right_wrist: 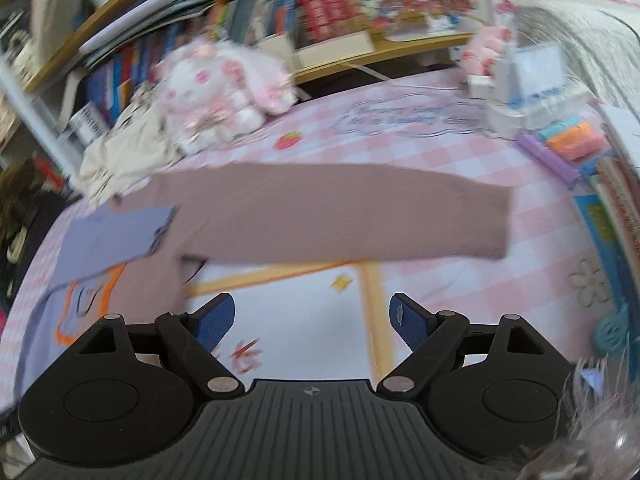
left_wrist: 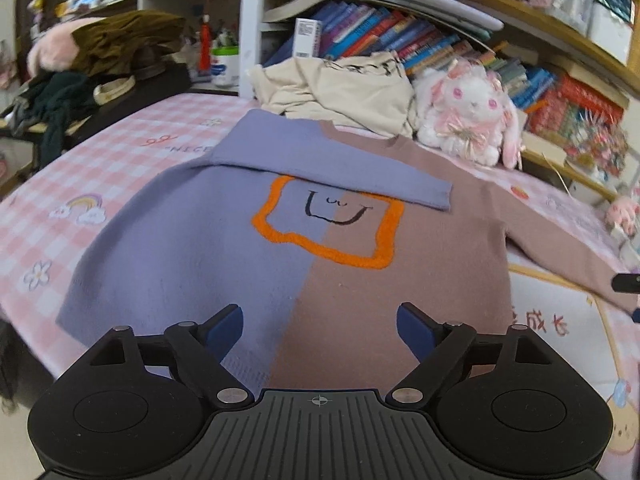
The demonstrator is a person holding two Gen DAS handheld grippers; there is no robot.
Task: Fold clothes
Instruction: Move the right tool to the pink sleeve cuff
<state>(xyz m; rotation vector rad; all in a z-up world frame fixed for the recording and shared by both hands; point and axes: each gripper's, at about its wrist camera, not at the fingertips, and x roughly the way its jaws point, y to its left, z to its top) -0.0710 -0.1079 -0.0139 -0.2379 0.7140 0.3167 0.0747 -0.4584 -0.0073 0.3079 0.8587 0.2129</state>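
A sweater [left_wrist: 248,264], half purple and half brownish-pink with an orange square and a little smiling face on the chest, lies flat on the pink checked tablecloth [left_wrist: 120,148], directly ahead of the left gripper [left_wrist: 320,330] and under its tips. That gripper's 2 blue pads stand wide apart, clasping nothing, with the sweater's hem showing between them. The purple sleeve [left_wrist: 328,164] is folded across the chest, ahead of the left gripper, covering the top edge of the orange square. The right gripper [right_wrist: 312,320] is also spread wide and empty, over a white panel of the cloth with a yellow border. Just ahead of it the brown sleeve [right_wrist: 340,216] stretches straight out to the right, flat on the cloth. Beyond the sweater, farther from both grippers, sit a crumpled cream garment [left_wrist: 336,88] and a white and pink plush rabbit [left_wrist: 468,112], with a bookshelf [left_wrist: 400,36] behind them.
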